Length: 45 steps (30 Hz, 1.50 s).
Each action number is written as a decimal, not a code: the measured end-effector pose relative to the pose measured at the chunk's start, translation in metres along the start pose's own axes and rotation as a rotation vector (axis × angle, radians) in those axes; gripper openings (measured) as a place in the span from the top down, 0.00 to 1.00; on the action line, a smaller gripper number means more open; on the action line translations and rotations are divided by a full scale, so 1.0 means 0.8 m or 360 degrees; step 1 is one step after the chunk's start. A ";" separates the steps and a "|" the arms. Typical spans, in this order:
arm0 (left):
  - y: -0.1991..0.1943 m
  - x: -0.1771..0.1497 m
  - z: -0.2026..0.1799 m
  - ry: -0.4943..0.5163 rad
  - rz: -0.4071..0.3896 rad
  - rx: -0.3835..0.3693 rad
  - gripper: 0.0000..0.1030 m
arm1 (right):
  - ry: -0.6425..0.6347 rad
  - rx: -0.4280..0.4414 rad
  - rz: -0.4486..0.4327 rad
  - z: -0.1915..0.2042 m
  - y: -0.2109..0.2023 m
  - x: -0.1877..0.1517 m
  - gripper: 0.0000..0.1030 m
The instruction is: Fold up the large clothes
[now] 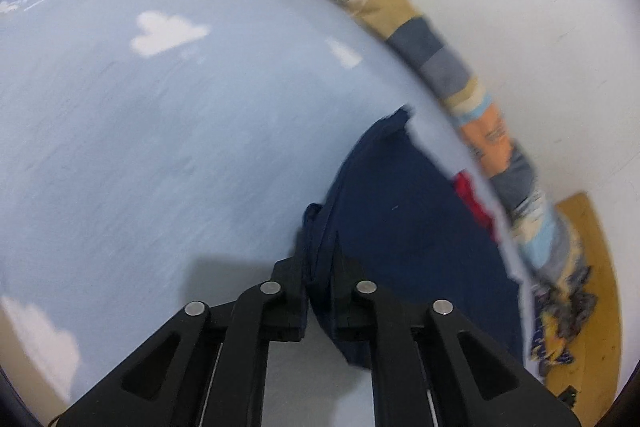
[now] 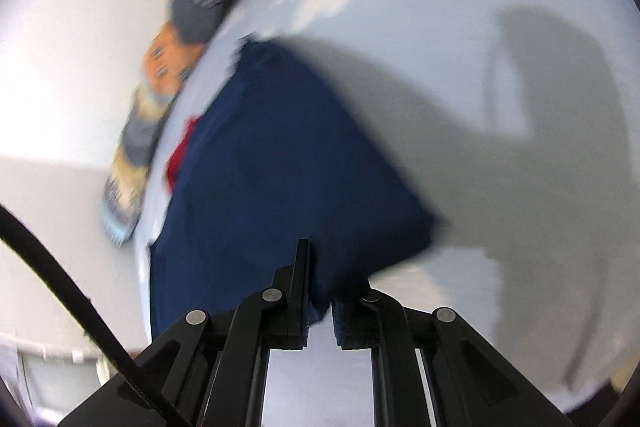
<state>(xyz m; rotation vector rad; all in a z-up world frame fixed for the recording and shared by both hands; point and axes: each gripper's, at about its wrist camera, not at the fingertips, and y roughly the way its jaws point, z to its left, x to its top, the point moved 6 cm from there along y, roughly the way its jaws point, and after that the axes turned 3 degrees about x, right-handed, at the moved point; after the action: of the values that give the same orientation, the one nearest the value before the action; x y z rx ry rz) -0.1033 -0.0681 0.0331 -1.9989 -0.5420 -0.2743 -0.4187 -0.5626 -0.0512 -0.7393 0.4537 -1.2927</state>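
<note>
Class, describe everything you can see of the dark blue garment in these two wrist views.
The navy garment is plain, soft-looking cloth, partly folded over the light blue cloud-print sheet. Each gripper pinches an edge: the left gripper and the right gripper. Something red shows at its far side. Both views are motion-blurred.

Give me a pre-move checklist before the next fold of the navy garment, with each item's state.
1. Left gripper shut on the navy garment: ok, cloth sits between its fingers.
2. Right gripper shut on the garment: ok, a navy edge is pinched.
3. Garment on the cloud sheet, not hanging off: ok for the part in view.
4. Red cloth clear of the fold: not ok, it shows at the garment's edge near the striped roll.
5. Garment lying flat, no creases: cannot tell, both views are blurred.
6. Landing area on the sheet bare: ok in the left wrist view.
</note>
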 end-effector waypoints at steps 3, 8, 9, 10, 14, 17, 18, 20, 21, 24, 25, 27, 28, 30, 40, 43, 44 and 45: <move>-0.021 0.002 0.010 0.0057 -0.0113 0.0275 0.85 | 0.0172 -0.0067 -0.0015 -0.032 -0.015 0.001 0.79; -0.079 0.021 -0.023 0.0213 -0.0517 0.0376 0.63 | -0.0080 -0.0205 -0.0334 -0.005 -0.067 0.011 0.78; -0.075 0.017 -0.045 0.0324 -0.0518 0.0325 0.61 | -0.0188 -0.0177 -0.0330 0.013 -0.064 0.009 0.78; -0.064 0.009 -0.070 0.0445 -0.0483 0.0260 0.60 | -0.0340 -0.0101 -0.0276 0.040 -0.049 0.003 0.78; -0.008 -0.041 -0.140 0.0822 -0.0221 0.0055 0.55 | -0.0662 0.0054 0.0094 0.098 0.037 -0.053 0.79; 0.048 -0.072 -0.149 0.1028 0.0028 0.0125 0.55 | -0.0715 -0.0073 0.0259 0.099 0.085 -0.078 0.79; 0.071 -0.075 -0.136 0.1056 0.0123 0.0236 0.55 | -0.0673 -0.0110 0.0271 0.092 0.090 -0.073 0.81; 0.085 -0.068 -0.123 0.1046 0.0147 0.0309 0.55 | -0.0615 -0.0229 0.0206 0.081 0.084 -0.052 0.85; 0.080 -0.055 -0.122 0.1013 0.0081 0.0337 0.55 | -0.0626 -0.0328 0.0114 0.079 0.075 -0.038 0.82; 0.068 -0.020 -0.139 0.0919 -0.0083 0.0263 0.53 | -0.0744 -0.0373 -0.0105 0.107 0.057 -0.002 0.77; 0.070 -0.015 -0.144 0.0910 -0.0102 0.0243 0.50 | -0.0744 -0.0296 -0.0086 0.116 0.063 0.000 0.77; 0.079 -0.006 -0.156 0.0901 -0.0158 0.0225 0.41 | -0.0751 -0.0142 -0.0019 0.136 0.084 0.003 0.77; 0.087 -0.005 -0.155 0.0902 -0.0158 0.0238 0.40 | -0.0759 -0.0132 -0.0004 0.139 0.095 0.002 0.77; 0.120 -0.002 -0.143 0.0903 -0.0064 0.0325 0.40 | -0.0732 -0.0146 0.0048 0.143 0.126 0.009 0.77; 0.098 -0.020 -0.172 0.1050 -0.0166 0.0328 0.40 | -0.0807 -0.0105 0.0174 0.166 0.126 -0.025 0.75; 0.085 -0.051 -0.191 0.1180 -0.0166 0.0319 0.40 | -0.0969 -0.0158 0.0293 0.175 0.140 -0.078 0.75; 0.081 -0.069 -0.197 0.1256 -0.0150 0.0326 0.40 | -0.1013 -0.0191 0.0315 0.173 0.143 -0.090 0.75; 0.081 -0.079 -0.203 0.1310 -0.0133 0.0335 0.40 | -0.1044 -0.0215 0.0320 0.166 0.140 -0.098 0.75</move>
<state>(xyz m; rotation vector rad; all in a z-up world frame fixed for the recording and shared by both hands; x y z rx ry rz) -0.1209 -0.2529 0.0325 -1.4848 -0.1120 -0.9881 -0.2688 -0.4446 -0.0467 -1.1445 0.0757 -0.7743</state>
